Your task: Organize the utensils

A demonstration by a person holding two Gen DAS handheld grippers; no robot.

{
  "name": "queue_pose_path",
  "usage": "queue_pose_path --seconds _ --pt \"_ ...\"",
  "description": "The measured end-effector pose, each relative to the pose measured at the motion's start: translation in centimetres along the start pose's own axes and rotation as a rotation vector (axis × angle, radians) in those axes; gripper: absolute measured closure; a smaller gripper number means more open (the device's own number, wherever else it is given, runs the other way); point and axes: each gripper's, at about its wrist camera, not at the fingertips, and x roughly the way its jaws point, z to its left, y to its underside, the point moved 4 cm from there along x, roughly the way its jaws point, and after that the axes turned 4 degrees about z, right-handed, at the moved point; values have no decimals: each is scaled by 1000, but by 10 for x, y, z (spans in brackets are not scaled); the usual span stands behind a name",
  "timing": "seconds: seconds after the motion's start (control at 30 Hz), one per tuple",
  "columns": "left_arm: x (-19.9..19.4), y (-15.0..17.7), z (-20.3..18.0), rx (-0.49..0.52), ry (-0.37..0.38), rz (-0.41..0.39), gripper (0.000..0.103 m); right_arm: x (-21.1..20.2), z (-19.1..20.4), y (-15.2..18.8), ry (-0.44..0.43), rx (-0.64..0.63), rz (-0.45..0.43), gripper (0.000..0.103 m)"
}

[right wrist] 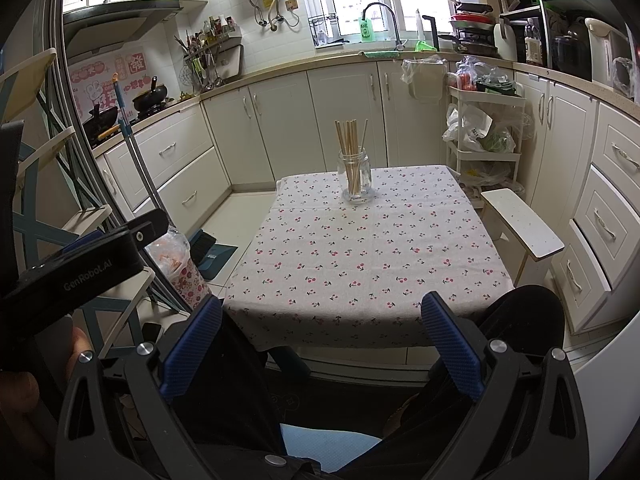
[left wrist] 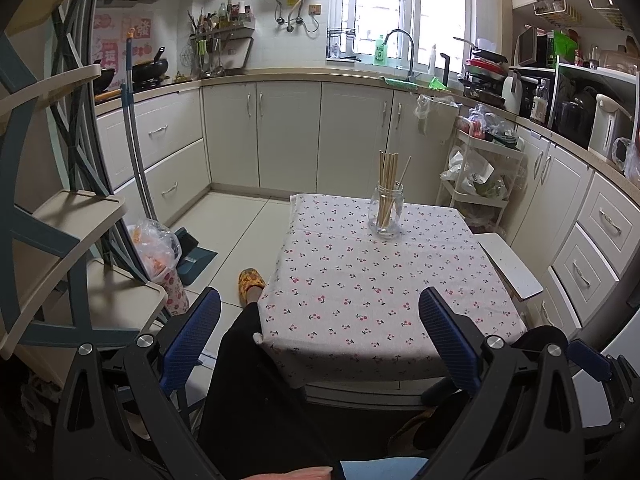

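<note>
A clear glass jar (left wrist: 386,211) stands upright near the far edge of a table with a cherry-print cloth (left wrist: 360,292). Several wooden chopsticks (left wrist: 388,178) stand in it. The jar (right wrist: 357,180) and chopsticks (right wrist: 349,140) also show in the right wrist view, on the cloth (right wrist: 360,256). My left gripper (left wrist: 320,312) is open and empty, held low before the table's near edge. My right gripper (right wrist: 320,316) is open and empty, also short of the near edge. The left gripper's body (right wrist: 76,264) shows at the left of the right wrist view.
A white stool (right wrist: 524,224) stands right of the table, with a white cart (right wrist: 484,136) of bags behind it. Cabinets line the back and right. A folding shelf (left wrist: 72,240), a broom (left wrist: 136,152) and a bagged bin (left wrist: 160,256) stand on the left. The person's leg and slipper (left wrist: 251,282) are near the table.
</note>
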Motion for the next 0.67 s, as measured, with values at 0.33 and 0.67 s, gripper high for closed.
queue_pose_path --seconds 0.33,0.67 --pt "-2 3 -7 44 19 -11 8 0 5 6 0 -2 3 7" --pt "-1 1 -7 42 30 5 8 0 5 6 -1 -2 3 7"
